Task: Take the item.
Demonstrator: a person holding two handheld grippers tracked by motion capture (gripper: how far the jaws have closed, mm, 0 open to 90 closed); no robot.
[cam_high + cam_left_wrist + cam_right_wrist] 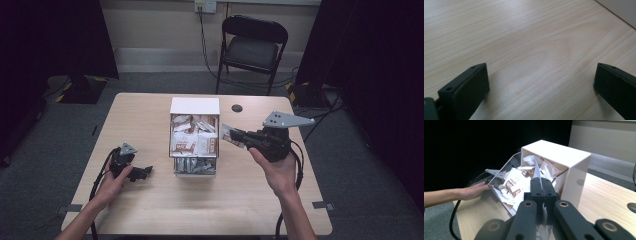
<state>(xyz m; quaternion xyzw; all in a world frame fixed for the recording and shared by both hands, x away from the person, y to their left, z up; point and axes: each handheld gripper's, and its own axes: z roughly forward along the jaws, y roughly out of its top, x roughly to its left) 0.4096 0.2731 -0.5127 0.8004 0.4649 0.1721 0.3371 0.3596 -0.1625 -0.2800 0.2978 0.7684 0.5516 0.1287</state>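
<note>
The rectangular light-wood table [165, 200] with rounded corners stands on grey carpet. A white box with a clear sloped front [195, 106], filled with paper sachets, rests at the table's centre. A small round dark grommet hole [237, 108] lies just right of the box's far corner. The left gripper [145, 172] rests on the table surface, left of the box.

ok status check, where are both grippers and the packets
Left gripper open, low over bare table. Right gripper shut on one packet beside the box of packets. Nothing in the way.
</note>
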